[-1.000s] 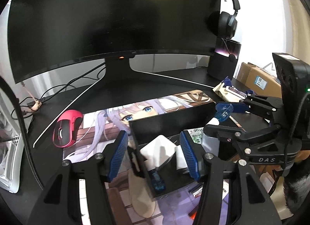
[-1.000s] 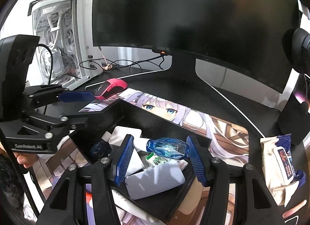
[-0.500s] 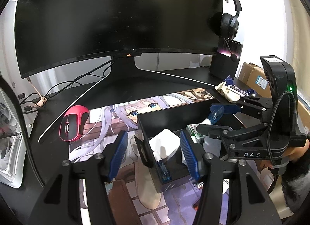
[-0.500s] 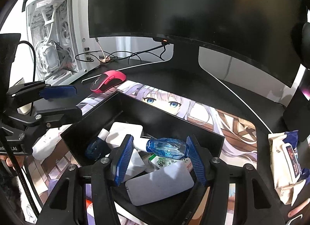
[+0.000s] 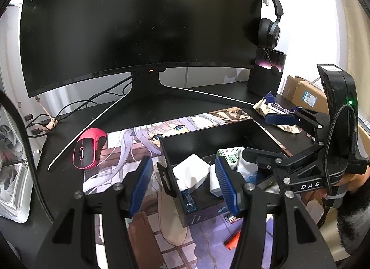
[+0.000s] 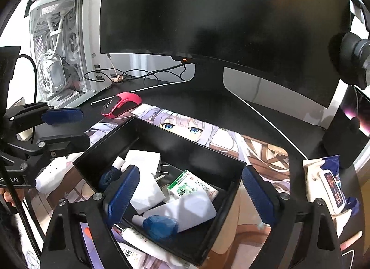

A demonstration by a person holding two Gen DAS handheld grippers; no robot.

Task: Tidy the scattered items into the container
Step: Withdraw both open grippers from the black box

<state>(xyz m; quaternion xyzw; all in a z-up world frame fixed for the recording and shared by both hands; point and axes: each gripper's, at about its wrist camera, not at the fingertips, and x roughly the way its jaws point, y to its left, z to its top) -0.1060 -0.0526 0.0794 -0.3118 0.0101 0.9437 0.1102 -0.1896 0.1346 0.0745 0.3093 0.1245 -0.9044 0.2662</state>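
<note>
Two grippers frame the black container (image 6: 161,153) on the bench (image 5: 143,111). The right gripper (image 6: 189,192), which a second ago clamped a blue bottle (image 6: 159,225) above the box, is opening its jaws wide with nothing between them; the bottle now lies inside at the near edge, below and between the fingers, resting against a white pouch (image 6: 185,208), so that item counts as stowed. The left gripper (image 5: 182,185) stands about half open over the container's near left corner, as before, and appears to hold nothing, though contact with the wall cannot be told. Beside the bottle lie a white charger (image 6: 143,160) and a green packet (image 6: 187,185). Judged outstanding: the orange object (image 5: 232,241) on the mat and the wipes pack (image 6: 328,185) at far right.
</note>
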